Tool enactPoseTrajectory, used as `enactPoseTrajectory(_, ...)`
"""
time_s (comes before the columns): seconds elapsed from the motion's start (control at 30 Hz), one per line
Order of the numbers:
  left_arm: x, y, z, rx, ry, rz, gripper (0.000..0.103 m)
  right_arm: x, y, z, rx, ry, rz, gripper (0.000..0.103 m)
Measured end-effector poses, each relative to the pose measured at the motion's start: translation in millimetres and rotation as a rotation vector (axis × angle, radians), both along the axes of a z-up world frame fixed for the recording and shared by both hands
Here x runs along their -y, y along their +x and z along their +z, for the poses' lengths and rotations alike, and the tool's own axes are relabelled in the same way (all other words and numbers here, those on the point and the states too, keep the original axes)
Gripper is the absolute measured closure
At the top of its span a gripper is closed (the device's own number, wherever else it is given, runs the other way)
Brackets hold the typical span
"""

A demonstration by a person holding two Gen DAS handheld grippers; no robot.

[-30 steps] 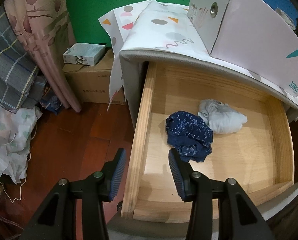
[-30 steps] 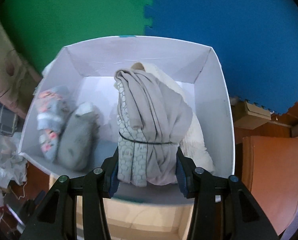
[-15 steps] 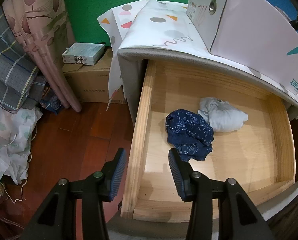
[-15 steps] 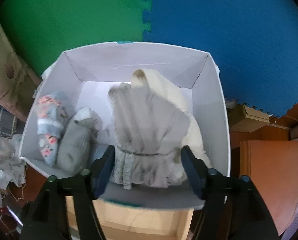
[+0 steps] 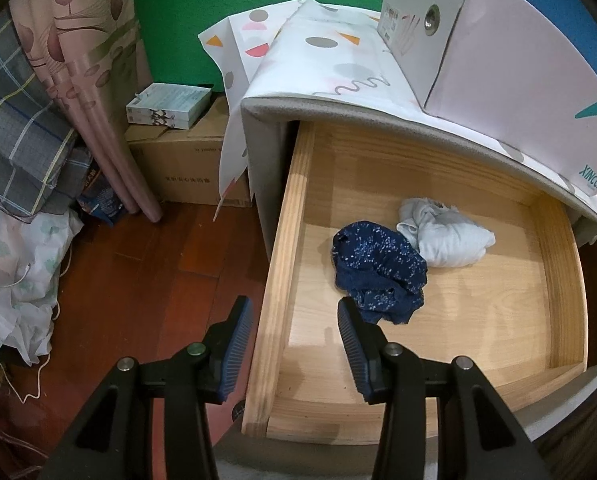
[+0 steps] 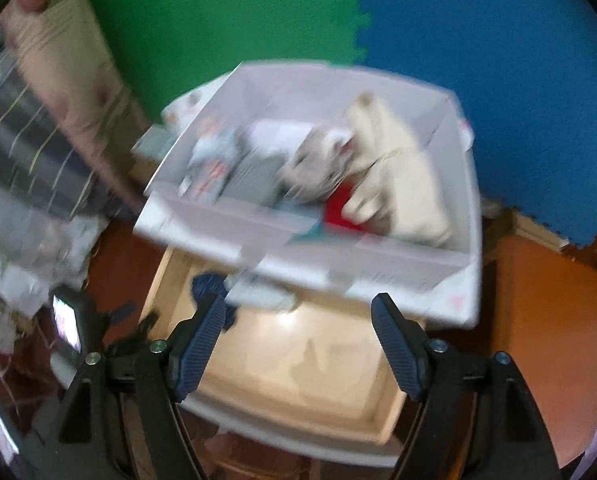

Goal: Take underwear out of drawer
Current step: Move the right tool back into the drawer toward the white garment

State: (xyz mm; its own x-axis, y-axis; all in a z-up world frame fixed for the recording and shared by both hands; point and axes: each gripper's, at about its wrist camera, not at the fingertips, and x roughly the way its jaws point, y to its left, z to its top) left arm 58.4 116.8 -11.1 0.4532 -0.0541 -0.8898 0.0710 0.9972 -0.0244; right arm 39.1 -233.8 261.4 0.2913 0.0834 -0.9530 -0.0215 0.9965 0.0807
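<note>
While the left gripper (image 5: 294,338) hung above the near left corner of the open wooden drawer (image 5: 282,264), its fingers (image 5: 352,340) stood apart with nothing between them, one outside the drawer's left wall and one inside it. Two pieces of underwear lay on the drawer bottom near its middle: a dark blue patterned pair (image 5: 378,270) toward the left, and a pale grey pair (image 5: 446,236) touching it on the far right side. The rest of the drawer bottom was bare wood. A white cardboard box (image 5: 498,44) stood on top of the cabinet, on a patterned cloth (image 5: 326,60) that hung over the cabinet's left edge. A brown carton (image 5: 186,168) sat on the red wooden floor (image 5: 138,280) to the left, beside a pink curtain (image 5: 82,80).

In the right wrist view, which was blurred, the right gripper (image 6: 298,340) hovered over the drawer (image 6: 298,364) in front of the white box (image 6: 318,256). Its fingers (image 6: 398,344) had just been opening and stood wide apart, holding nothing. A grey bundle (image 6: 322,164) lay inside the box against a cream one (image 6: 402,184), with other bundled clothes at the box's left end. The dark blue pair (image 6: 206,286) showed in the drawer by the left finger.
</note>
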Motion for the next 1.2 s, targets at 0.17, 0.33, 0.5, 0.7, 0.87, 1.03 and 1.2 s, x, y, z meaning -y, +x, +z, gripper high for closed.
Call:
enactPoseTrajectory(0.17, -3.5, -0.2, 0.7, 0.003, -0.015, 0.013, 0.058, -21.4, -16.0, -62.5, -0.085, 0.048, -0.032, 0.029)
enactPoseTrajectory(0.33, -12.7, 1.3, -0.3, -0.010, -0.060, 0.039, 0.058, -36.5, -4.7, -139.4, -0.160, 0.074, -0.122, 0.029)
enactPoseTrajectory(0.5, -19.0, 1.2, -1.2, -0.017, -0.090, 0.051, 0.058, -49.9, 12.0, -179.1, -0.158, 0.058, -0.186, 0.029)
enactPoseTrajectory(0.7, -19.6, 1.9, -2.0, -0.023, -0.083, 0.054, 0.058, -63.4, 28.5, -204.0, -0.126, 0.007, -0.226, 0.029)
enactPoseTrajectory(0.87, -15.7, 4.6, -3.7, -0.042, -0.087, 0.027, 0.058, -69.8, 35.5, -218.3, -0.119, -0.012, -0.243, 0.029)
enactPoseTrajectory(1.03, -15.9, 10.6, -9.5, -0.071, -0.093, 0.030, 0.058, -73.3, 42.8, -231.2, -0.127, -0.041, -0.242, 0.029)
enactPoseTrajectory(1.2, -12.2, 13.8, -11.7, -0.076, -0.077, 0.022, 0.058, -76.8, 46.0, -239.4, -0.129, -0.065, -0.254, 0.029)
